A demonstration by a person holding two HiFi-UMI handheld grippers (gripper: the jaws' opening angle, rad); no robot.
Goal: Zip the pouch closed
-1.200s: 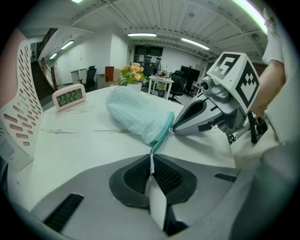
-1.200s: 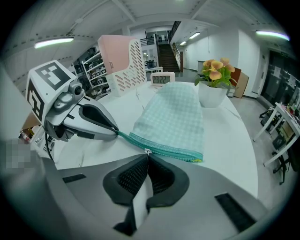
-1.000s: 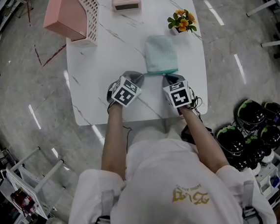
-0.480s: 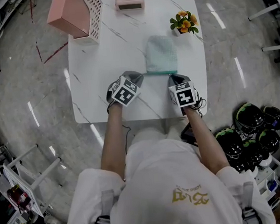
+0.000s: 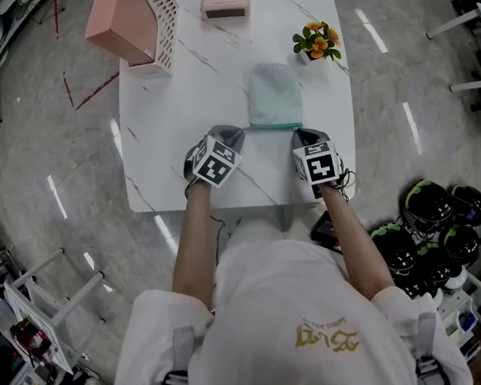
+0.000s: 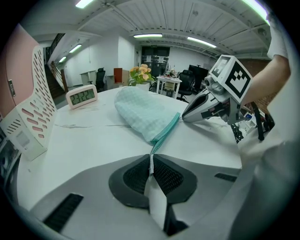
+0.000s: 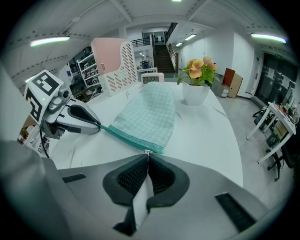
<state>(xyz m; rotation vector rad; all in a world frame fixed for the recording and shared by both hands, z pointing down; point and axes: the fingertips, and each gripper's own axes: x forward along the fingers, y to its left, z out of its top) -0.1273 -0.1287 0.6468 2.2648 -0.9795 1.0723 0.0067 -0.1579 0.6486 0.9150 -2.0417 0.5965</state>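
Nearest, the left gripper was clamped on the zipper tail of one soft, checked mint pouch, the right gripper on its small metal pull. Farther along the white marbled table, one flower pot and one clock were set.

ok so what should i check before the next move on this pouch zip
1. Left gripper jaws shut on the pouch's end tab: ok.
2. Right gripper jaws shut on the zipper pull: ok.
3. Zipper pull at the pouch's right corner, the far end from the left gripper: ok.
4. Zipper shut along its visible length: ok; the last bit at the jaws, cannot tell.
5. Pouch lying flat on the table: ok.
6. Flower pot and clock apart from the pouch: ok.
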